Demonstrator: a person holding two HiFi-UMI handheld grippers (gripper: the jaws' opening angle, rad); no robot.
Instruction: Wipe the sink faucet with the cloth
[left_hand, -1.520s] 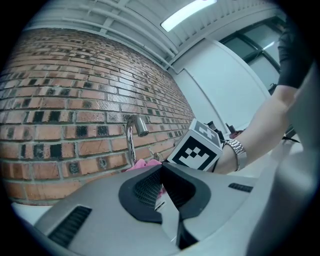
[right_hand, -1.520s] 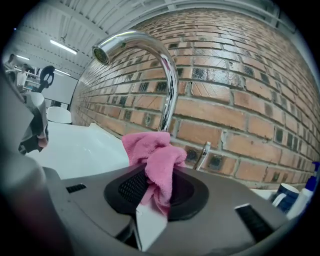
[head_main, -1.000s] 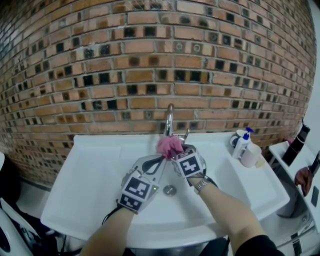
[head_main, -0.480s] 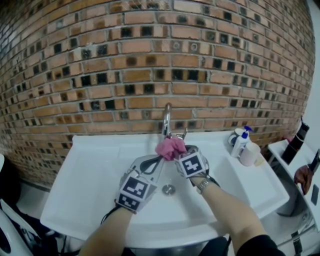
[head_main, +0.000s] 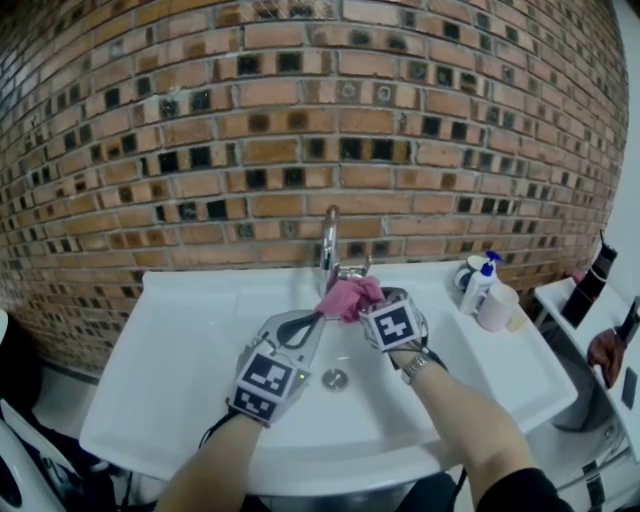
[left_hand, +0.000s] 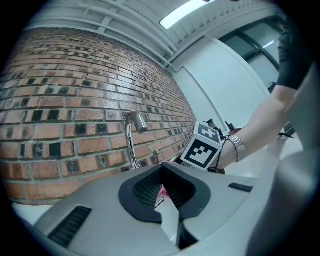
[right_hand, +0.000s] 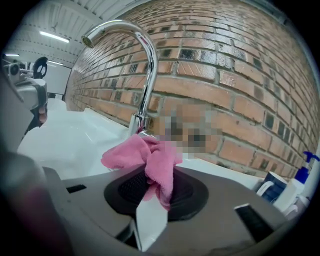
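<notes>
The right gripper (right_hand: 156, 195) is clamped on a bunched pink cloth (right_hand: 142, 155), which sits at the base of the faucet (right_hand: 146, 75) (contact unclear). The left gripper (left_hand: 162, 187) is clenched and empty, and hangs over the white sink (head_main: 190, 330) beside it.

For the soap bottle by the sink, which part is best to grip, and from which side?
Probably the bottle by its white body, below the blue pump, jaws coming level from the basin side: it stands upright, the pump is thin and uneven, and a cup crowds its other side.
</notes>
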